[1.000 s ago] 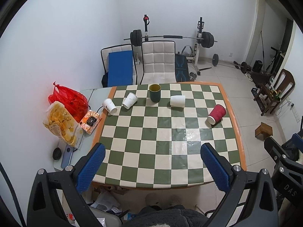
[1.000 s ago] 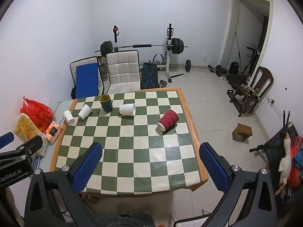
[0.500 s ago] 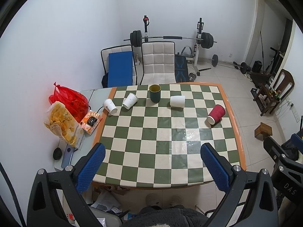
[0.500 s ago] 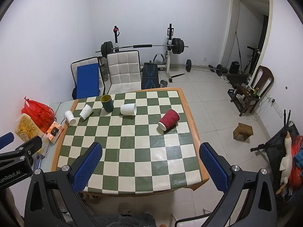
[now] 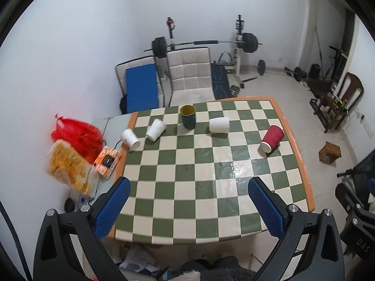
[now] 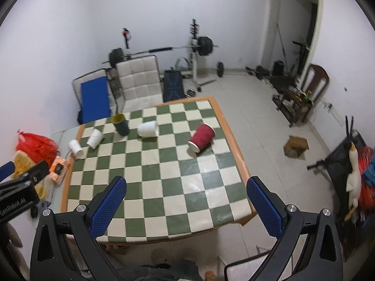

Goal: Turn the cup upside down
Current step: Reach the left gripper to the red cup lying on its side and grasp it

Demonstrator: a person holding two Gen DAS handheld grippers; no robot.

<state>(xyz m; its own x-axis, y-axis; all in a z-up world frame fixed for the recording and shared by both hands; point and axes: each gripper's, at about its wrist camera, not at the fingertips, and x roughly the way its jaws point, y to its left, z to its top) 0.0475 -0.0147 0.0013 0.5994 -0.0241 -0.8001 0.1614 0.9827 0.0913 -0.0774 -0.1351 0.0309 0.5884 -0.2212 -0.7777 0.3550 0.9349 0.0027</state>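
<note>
- The left gripper (image 5: 186,196) is held with its blue-padded fingers spread wide and nothing between them; the right gripper (image 6: 186,195) is likewise spread and empty. Both are poised above the near edge of the green-and-cream checkered table (image 5: 302,164), well apart from every cup.
- The only cup seen standing mouth-up is the dark green cylindrical cup with a yellow interior (image 5: 188,116), far ahead of the left gripper and slightly left of the right gripper's line; it is judged to be the one to be flipped.
- A wrong choice could be made: the red ribbed paper cup (image 6: 202,137), ahead of the right gripper, and three white paper cups (image 5: 219,125) (image 5: 155,129) (image 5: 130,139) already lie on their sides.
- If a lying cup is brushed during the reach, it could be rolled away, the red one being nearest the right table edge.
- A glossy, possibly wet patch (image 5: 236,168) is seen just ahead of the left gripper's right finger; a cup set there might slide.
- If the green cup is pinched too near its rim, it could be tipped or dropped mid-turn.
</note>
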